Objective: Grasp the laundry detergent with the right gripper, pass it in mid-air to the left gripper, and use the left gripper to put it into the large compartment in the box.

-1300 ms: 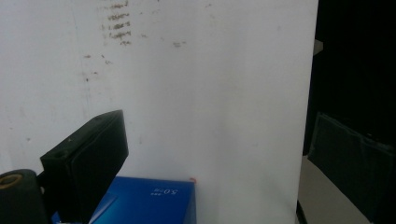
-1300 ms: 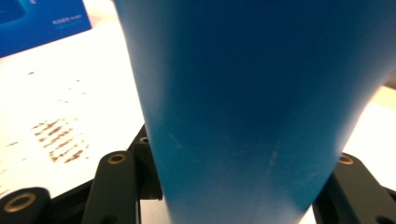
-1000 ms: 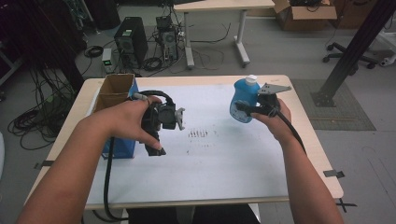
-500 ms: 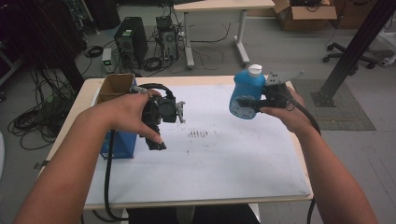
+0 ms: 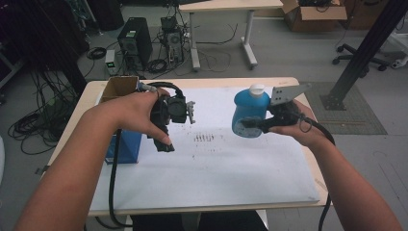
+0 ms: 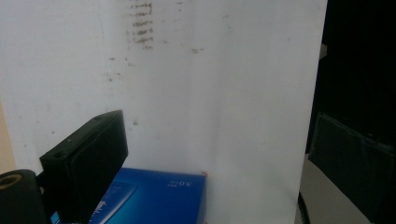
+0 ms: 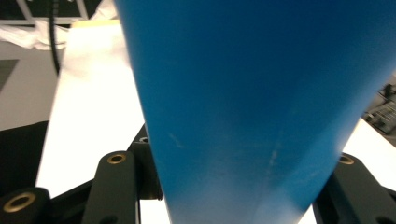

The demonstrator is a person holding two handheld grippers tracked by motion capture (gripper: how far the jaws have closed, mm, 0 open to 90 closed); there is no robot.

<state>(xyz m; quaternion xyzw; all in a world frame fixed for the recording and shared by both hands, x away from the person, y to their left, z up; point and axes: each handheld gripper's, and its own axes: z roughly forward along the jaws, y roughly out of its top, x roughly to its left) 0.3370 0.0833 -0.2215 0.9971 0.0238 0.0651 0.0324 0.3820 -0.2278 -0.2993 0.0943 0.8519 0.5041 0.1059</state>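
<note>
My right gripper (image 5: 248,126) is shut on a blue bottle (image 5: 249,108) with a white cap, held roughly upright in the air above the right half of the table. In the right gripper view the bottle (image 7: 252,93) is wedged between the black jaws of the right gripper (image 7: 233,198). My left gripper (image 5: 164,143) hangs over the left part of the white sheet (image 5: 216,163), jaws pointing down and open. In the left gripper view the left gripper (image 6: 215,186) has nothing between its jaws, and a blue box (image 6: 159,198) lies below it.
A blue box (image 5: 129,147) lies on the table under the left forearm. An open cardboard box (image 5: 120,86) stands at the back left corner. Dark smudges (image 5: 204,138) mark the middle of the sheet. Computers and cables crowd the floor behind the table.
The right hand carried the bottle higher in the picture, then back down and a little left. The left hand has hardly moved.
</note>
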